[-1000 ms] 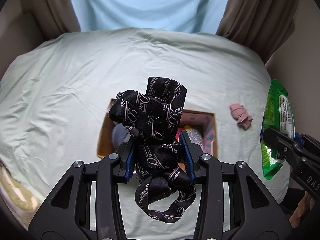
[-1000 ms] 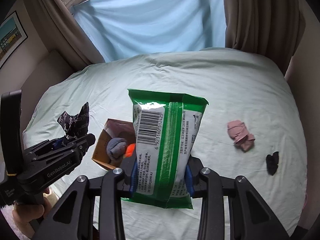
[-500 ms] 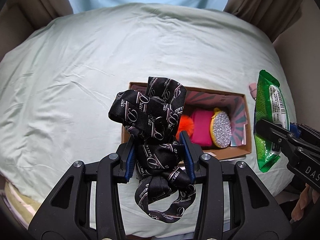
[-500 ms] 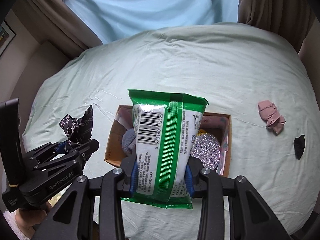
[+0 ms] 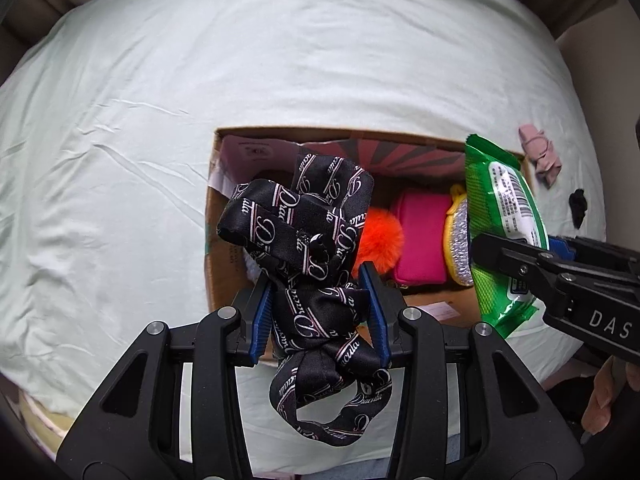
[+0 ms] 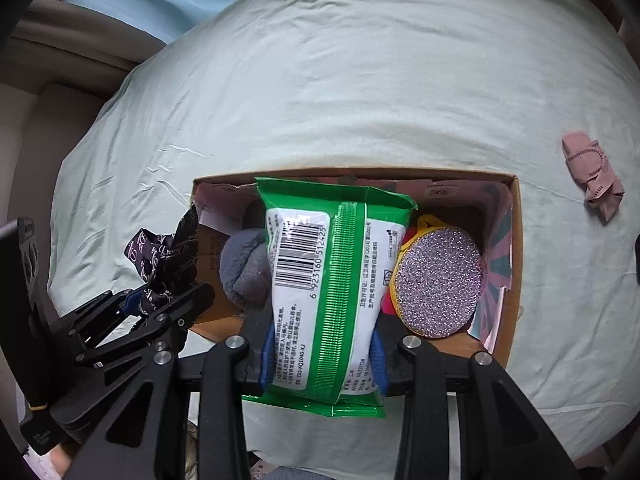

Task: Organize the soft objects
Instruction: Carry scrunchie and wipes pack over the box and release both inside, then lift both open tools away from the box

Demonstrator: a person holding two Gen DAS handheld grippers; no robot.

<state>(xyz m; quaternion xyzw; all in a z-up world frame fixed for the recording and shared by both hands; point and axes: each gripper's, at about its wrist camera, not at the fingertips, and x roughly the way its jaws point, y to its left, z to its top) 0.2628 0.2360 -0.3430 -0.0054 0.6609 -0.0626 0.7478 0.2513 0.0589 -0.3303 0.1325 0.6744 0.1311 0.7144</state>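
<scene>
Above the cardboard box [image 5: 224, 280], my left gripper [image 5: 318, 312] pinches the limp, slippery black ribbon [image 5: 304, 236] mid-bunch, my right gripper [image 6: 322, 354] clamps the squashy green wipes pack's [image 6: 336, 280] lower end.

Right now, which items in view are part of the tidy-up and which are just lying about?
In play:
- black printed ribbon, clamped in left gripper
- green wipes pack, clamped in right gripper
- cardboard box below both

Lying about:
- pink cloth on the bedsheet
- small black item

Black gripper [image 5: 318, 316] frames, silver screws, blue-padded fingers [image 5: 262, 316], white "DAS" lettering.
</scene>
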